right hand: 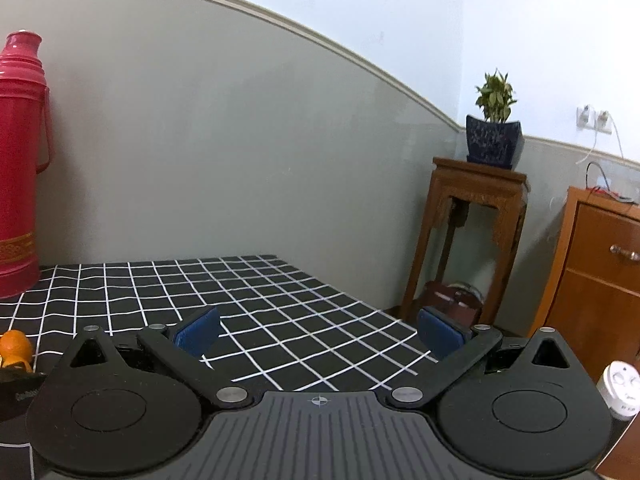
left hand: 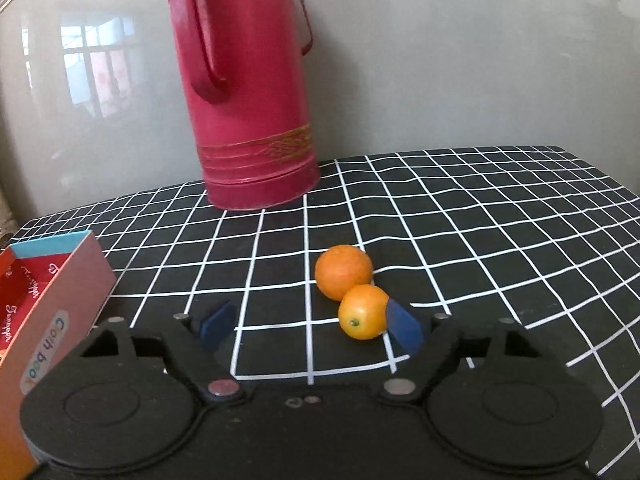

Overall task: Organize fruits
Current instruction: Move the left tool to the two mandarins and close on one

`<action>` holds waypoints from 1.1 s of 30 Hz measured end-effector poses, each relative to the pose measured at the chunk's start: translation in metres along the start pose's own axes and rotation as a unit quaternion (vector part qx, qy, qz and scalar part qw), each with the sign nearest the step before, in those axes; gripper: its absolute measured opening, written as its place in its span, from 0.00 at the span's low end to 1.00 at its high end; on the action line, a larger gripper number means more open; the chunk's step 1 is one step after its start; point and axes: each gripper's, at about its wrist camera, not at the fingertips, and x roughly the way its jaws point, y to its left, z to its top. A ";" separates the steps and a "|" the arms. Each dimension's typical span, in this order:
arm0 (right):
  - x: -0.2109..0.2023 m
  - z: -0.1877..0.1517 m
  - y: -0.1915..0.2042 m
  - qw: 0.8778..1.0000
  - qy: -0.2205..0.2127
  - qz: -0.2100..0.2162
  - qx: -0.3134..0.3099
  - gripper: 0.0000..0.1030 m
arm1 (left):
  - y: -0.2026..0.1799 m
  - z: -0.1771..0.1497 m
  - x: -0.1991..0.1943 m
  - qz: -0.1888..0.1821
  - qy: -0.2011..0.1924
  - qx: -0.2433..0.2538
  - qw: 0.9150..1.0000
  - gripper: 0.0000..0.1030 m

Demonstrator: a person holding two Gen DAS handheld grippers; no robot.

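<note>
A glossy grey-green wall (right hand: 224,152) with a pale moulding (right hand: 280,22) reflects a window (left hand: 96,68). In the corner, a wooden stand (right hand: 476,216) carries a potted plant (right hand: 494,124), beside a wooden cabinet (right hand: 596,264).

Two oranges (left hand: 354,298) touching on tablecloth (left hand: 480,220); flask (left hand: 248,92) behind; box (left hand: 60,304) far left.

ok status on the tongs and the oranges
Left tongs open, right pad against near orange. Right tongs open, empty. Far orange touching near one. Red thermos behind, clear.
</note>
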 end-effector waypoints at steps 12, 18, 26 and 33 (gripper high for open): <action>0.012 -0.002 -0.006 0.999 0.038 0.011 0.019 1.00 | -0.009 -0.002 -0.002 -0.026 -0.005 0.016 1.000 0.49; 0.011 -0.003 -0.005 0.999 0.038 0.017 0.017 1.00 | -0.016 -0.005 -0.006 -0.044 -0.010 0.028 0.999 0.25; 0.012 -0.004 -0.007 0.999 0.043 0.024 0.016 1.00 | -0.024 -0.007 -0.008 -0.036 -0.014 0.050 0.998 0.23; 0.019 -0.008 -0.005 0.998 0.054 0.034 0.008 1.00 | -0.026 -0.004 0.001 -0.028 0.004 0.047 0.999 0.24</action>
